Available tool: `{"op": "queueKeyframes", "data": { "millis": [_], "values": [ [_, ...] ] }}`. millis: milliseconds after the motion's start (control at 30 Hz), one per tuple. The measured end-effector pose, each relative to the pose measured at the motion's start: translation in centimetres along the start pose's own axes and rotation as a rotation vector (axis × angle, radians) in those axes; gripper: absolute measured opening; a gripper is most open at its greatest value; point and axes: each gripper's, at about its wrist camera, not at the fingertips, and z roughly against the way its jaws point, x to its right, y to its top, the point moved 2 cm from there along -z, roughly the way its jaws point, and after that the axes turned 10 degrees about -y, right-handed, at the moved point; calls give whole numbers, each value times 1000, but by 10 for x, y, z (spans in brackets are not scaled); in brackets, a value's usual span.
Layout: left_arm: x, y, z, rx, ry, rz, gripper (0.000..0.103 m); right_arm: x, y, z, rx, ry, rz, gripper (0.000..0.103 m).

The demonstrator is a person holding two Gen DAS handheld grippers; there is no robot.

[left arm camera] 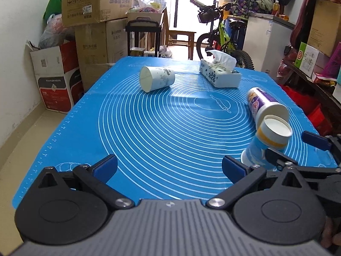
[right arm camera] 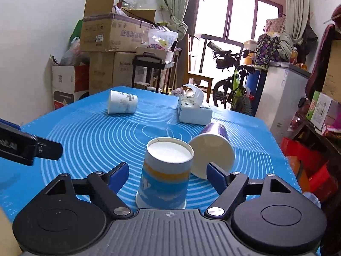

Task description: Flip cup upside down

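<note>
A blue paper cup with an orange band (right arm camera: 165, 175) stands upside down on the blue mat (right arm camera: 89, 140), base up, between the open fingers of my right gripper (right arm camera: 168, 178); the fingers do not touch it. It also shows in the left wrist view (left arm camera: 268, 143), with the right gripper (left arm camera: 296, 147) around it. A purple cup (right arm camera: 213, 147) lies on its side just behind it, also in the left wrist view (left arm camera: 265, 104). A white patterned cup (left arm camera: 156, 78) lies on its side at the far left. My left gripper (left arm camera: 168, 167) is open and empty.
A tissue box (left arm camera: 219, 73) lies at the far middle of the mat, also in the right wrist view (right arm camera: 195, 111). Cardboard boxes (left arm camera: 93, 21) stand beyond the table's left, a bicycle (left arm camera: 226, 36) and a white cabinet (left arm camera: 266, 42) beyond its far right.
</note>
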Motion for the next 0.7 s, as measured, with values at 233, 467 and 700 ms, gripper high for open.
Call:
{"op": "queueKeyframes", "data": {
  "millis": [233,467,700],
  "values": [
    [16,-17,22,38,-10,-26,103,19,-6,42,-19,-38,-38,87],
    [33,-33,42,68,-31,-65,103,33,-16,74,-55,-39,-88,87],
    [46,-47,51,70,-28,-100,103,36,-30,97,-75,-22,-92,87]
  ]
}}
